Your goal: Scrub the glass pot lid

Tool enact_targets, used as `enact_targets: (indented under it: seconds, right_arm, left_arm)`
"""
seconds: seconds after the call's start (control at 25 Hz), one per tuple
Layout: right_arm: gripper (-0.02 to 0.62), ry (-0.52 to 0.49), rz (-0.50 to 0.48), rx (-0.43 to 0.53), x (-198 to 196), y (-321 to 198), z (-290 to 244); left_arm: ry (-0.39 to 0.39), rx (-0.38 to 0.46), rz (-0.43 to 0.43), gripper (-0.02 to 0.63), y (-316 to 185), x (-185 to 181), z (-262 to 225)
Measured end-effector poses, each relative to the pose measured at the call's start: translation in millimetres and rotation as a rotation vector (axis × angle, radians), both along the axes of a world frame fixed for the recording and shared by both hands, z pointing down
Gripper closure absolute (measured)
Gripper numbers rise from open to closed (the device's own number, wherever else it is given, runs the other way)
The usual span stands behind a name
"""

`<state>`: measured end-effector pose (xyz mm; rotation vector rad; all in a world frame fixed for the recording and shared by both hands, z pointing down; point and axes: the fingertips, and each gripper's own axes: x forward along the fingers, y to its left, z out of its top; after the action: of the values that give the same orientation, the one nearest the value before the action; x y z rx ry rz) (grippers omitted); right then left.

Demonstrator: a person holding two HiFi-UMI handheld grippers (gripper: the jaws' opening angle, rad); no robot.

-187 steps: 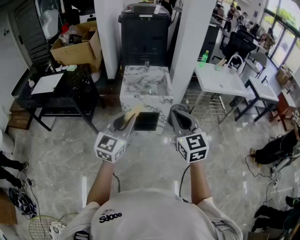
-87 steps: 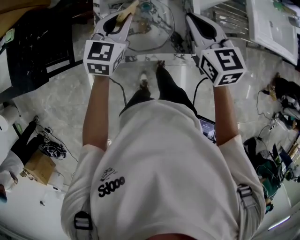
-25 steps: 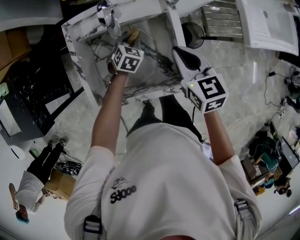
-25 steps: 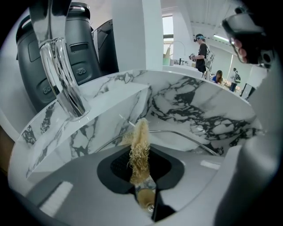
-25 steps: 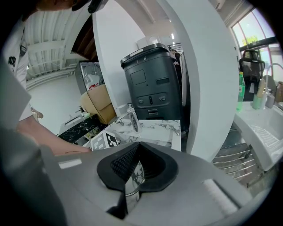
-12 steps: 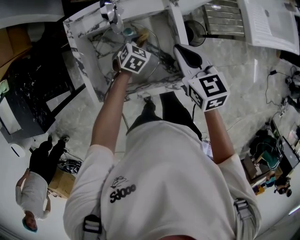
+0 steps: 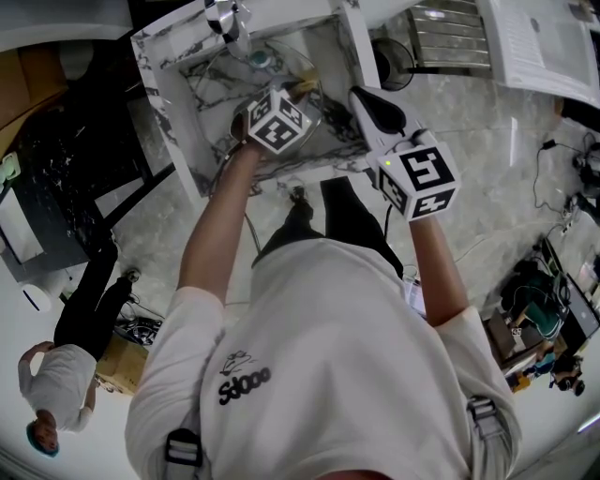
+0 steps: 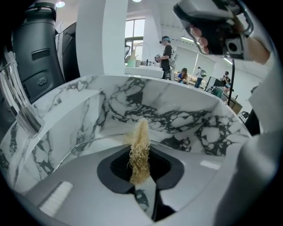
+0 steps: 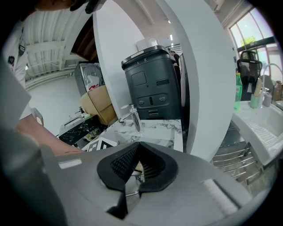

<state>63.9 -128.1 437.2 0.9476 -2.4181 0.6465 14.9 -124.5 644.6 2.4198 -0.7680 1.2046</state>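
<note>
Quick headcount: two grippers total, the left gripper (image 8: 140, 164) and the right gripper (image 9: 138, 170). Then just one each of the marble sink (image 7: 173, 70), faucet (image 7: 225, 17), glass lid (image 7: 281, 70) and loofah scrubber (image 8: 140, 145). Further back I count one black machine (image 9: 152, 86) and one green bottle (image 9: 239, 92).

A: Can any writing be read?

B: One piece. Dark curly lettering (image 7: 242, 385) sits on the left of the person's white shirt (image 7: 319, 356), under a small drawn figure. It looks like "Sdooo", though the letters are uncertain.

A: Any signs?

B: Black-and-white square code patterns on the left marker cube (image 7: 279, 120) and the right marker cube (image 7: 419, 180).
</note>
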Motion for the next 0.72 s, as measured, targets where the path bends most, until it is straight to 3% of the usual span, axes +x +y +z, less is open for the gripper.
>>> enact_targets:
  seconds: [0.28, 0.72]
  right_arm:
    - [0.591, 0.000, 0.007, -0.004, 4.3, 10.5, 0.9]
    - [0.591, -0.003, 0.013, -0.003, 10.5, 30.7, 1.7]
  left_arm:
    - [0.030, -0.065, 0.114, 0.551, 29.5, 7.7, 0.8]
    - [0.047, -0.145, 0.174, 0.551, 70.5, 8.7, 0.9]
